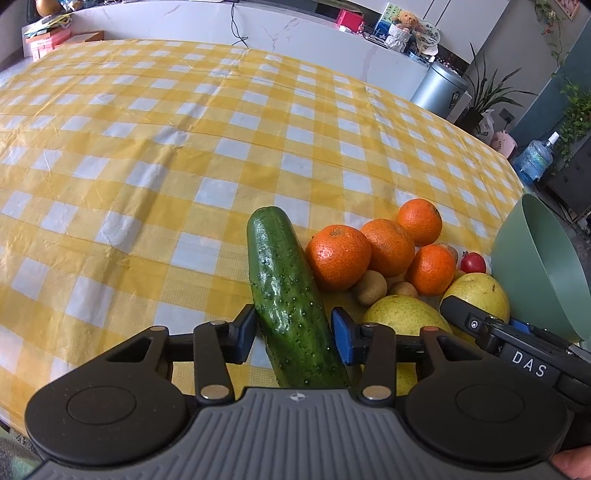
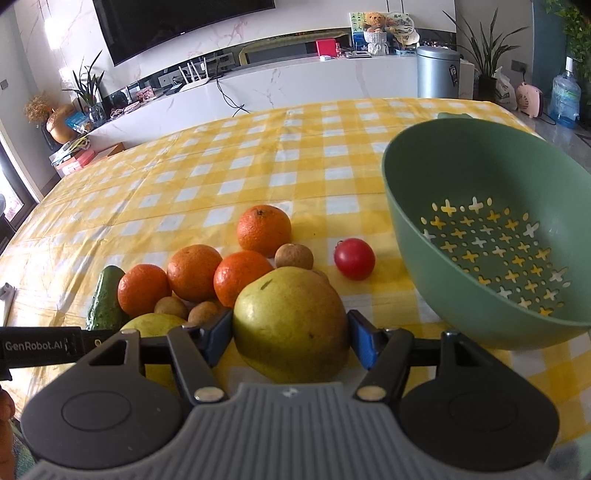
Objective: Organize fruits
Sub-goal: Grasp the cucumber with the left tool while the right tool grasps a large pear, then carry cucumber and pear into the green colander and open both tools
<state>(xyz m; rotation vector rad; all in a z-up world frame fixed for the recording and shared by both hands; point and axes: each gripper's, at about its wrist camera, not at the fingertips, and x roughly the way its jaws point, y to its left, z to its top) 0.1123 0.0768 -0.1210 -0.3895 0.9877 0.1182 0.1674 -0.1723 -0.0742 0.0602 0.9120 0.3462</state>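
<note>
Checked tablecloth [image 2: 258, 155]; green colander [image 2: 424, 206] seemingly holds no fruit

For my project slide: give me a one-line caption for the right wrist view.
Right tongs straddle a yellow-green pear beside the empty green perforated colander.

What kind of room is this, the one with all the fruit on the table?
Most likely a living or dining room in someone's home. A big dark television hangs on the wall above a long marble counter, a teddy bear sits on it, and houseplants stand nearby.
</note>
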